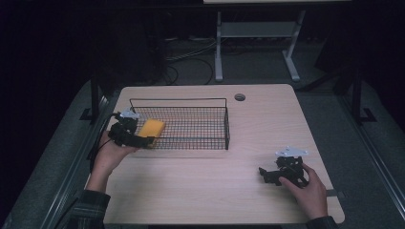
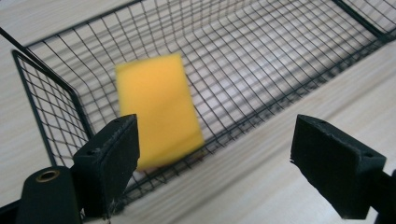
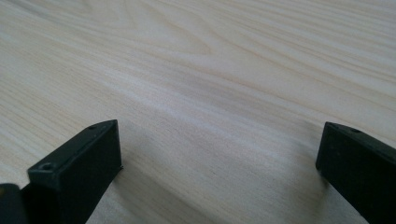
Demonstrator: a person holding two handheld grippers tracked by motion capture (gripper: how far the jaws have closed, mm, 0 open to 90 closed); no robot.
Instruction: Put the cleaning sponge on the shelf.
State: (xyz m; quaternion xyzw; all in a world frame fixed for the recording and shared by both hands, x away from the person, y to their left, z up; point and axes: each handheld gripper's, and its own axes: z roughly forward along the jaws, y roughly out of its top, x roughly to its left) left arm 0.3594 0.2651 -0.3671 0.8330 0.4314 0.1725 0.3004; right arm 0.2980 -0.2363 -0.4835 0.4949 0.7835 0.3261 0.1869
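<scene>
1. A black wire basket point(image 1: 191, 125) sits on the pale wooden worktop point(image 1: 205, 186), toward its far left part, with its long side running across the high view.
2. A yellow sponge point(image 1: 151, 129) lies inside the basket at its left end, flat on the mesh floor; in the left gripper view it point(image 2: 159, 107) appears just behind the basket's near wall point(image 2: 243, 130) (the picture is a little blurred).
3. The left tongs point(image 1: 143, 140) are held by the left hand point(image 1: 112, 152) at the basket's near left corner, close to the sponge. Their jaws stand wide apart, released and grasping nothing, with the sponge beyond the left jaw.
4. The right tongs point(image 1: 265, 174) rest low over the bare worktop at its near right, well apart from the basket, held by the right hand point(image 1: 310, 191). In the right gripper view their jaws are spread wide over plain wood grain point(image 3: 210, 93), with nothing between them.
5. A round cable hole point(image 1: 239, 97) sits near the worktop's far edge.
</scene>
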